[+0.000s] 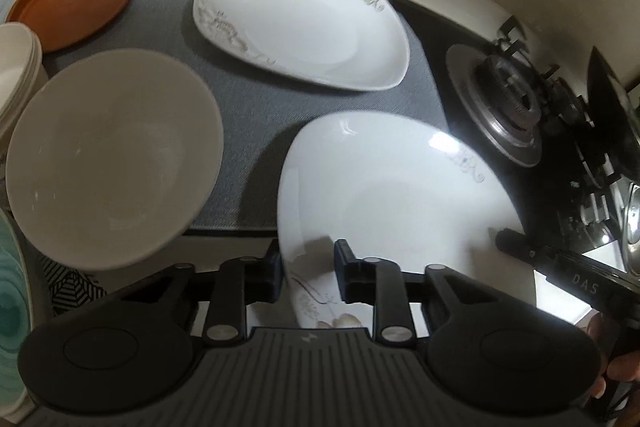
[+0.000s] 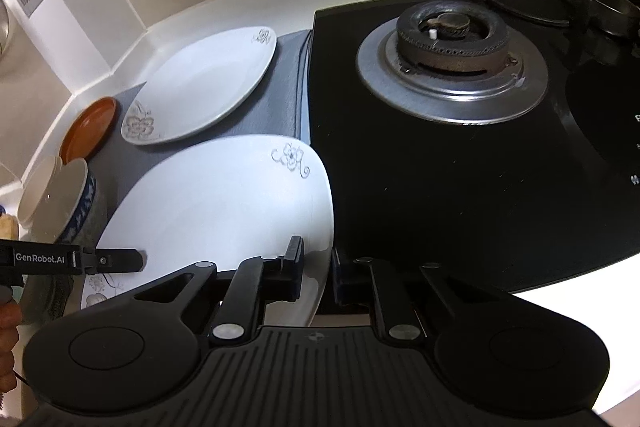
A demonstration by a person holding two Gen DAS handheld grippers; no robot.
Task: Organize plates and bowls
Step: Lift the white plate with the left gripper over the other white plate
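Observation:
A white square plate with a grey flower print (image 1: 392,195) (image 2: 216,203) is held at its near edge by both grippers, raised and tilted over the grey mat (image 1: 248,131). My left gripper (image 1: 307,273) is shut on its left rim; it also shows in the right wrist view (image 2: 120,261). My right gripper (image 2: 318,269) is shut on its right rim, and it shows in the left wrist view (image 1: 516,245). A second matching plate (image 1: 300,19) (image 2: 204,87) lies on the mat behind. A beige bowl (image 1: 112,159) (image 2: 60,203) sits at the left.
An orange-brown dish (image 1: 72,5) (image 2: 90,129) lies at the mat's far left. Stacked cream bowls (image 1: 16,67) stand at the left edge, with a teal plate (image 1: 12,299) below. A black gas hob with a burner (image 2: 452,67) (image 1: 508,99) lies to the right.

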